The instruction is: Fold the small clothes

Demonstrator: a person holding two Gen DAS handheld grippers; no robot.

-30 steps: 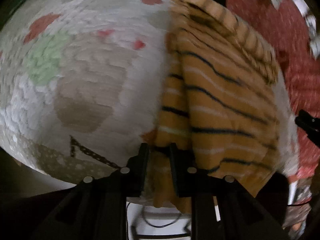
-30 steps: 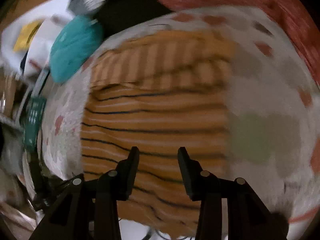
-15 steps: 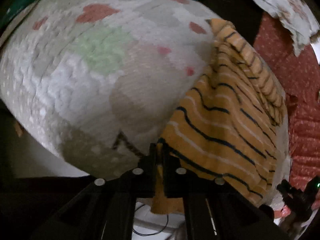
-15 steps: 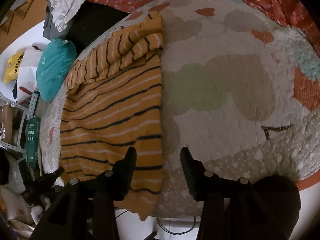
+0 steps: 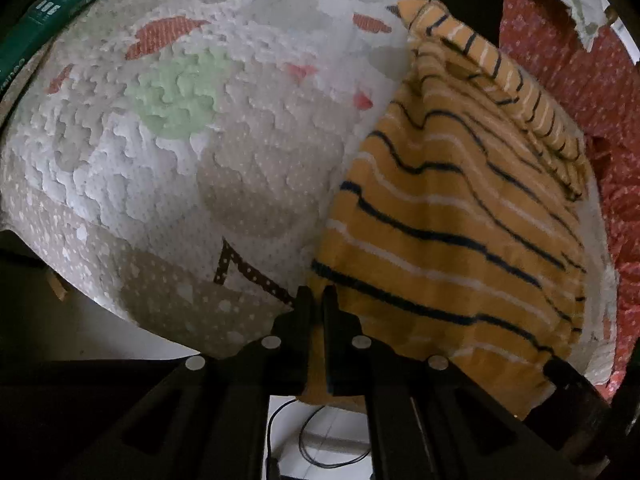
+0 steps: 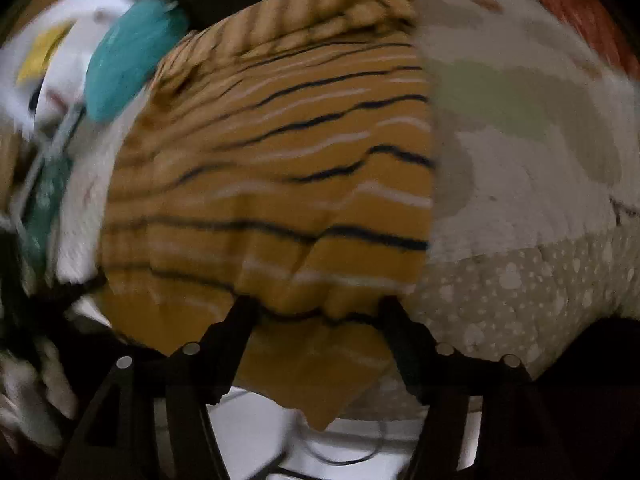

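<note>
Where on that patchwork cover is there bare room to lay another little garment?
Free: the wide stretch of patchwork cover between the orange striped garment and the green box. Crowded: the garment's side, pinched at its hem by the left gripper, the right gripper open over it, red fabric beyond.

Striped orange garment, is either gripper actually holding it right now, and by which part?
The left gripper is shut on the striped orange garment at its near corner. The right gripper, jaws just opening, straddles the near hem without pinching.
</note>
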